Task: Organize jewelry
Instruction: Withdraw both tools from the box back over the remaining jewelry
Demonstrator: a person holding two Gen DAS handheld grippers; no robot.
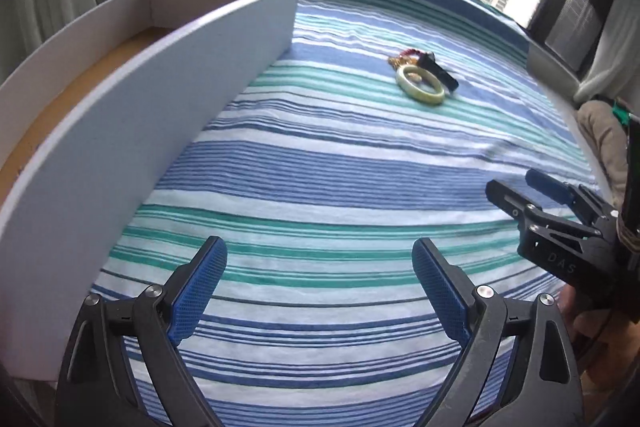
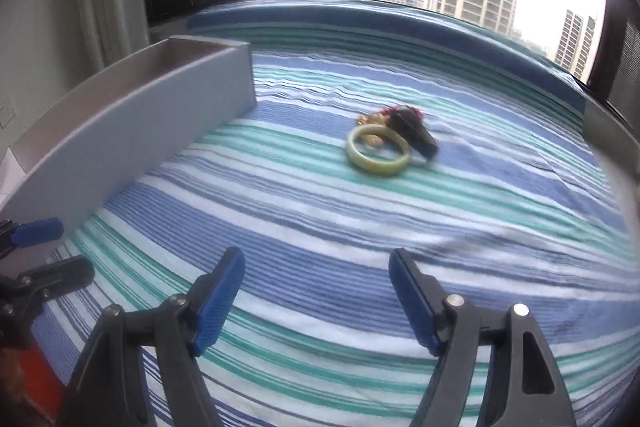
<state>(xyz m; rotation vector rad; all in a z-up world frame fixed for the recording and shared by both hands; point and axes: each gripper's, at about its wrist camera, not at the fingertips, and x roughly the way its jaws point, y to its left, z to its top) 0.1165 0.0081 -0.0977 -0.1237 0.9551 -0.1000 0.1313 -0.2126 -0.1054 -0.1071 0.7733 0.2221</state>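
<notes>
Both the left gripper point(image 1: 320, 291) and right gripper point(image 2: 316, 301) gape wide and empty, the pale green jade bangle point(image 2: 378, 155) and its dark jewelry heap well ahead, straighter before the right jaws.

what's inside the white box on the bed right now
The white box shows only a bare brown floor at its far end; its near wall hides the rest. The jewelry pile lies outside on the striped sheet.

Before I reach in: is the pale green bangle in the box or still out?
Out. The pale green bangle lies flat on the striped bedspread, apart from the white cardboard box.
</notes>
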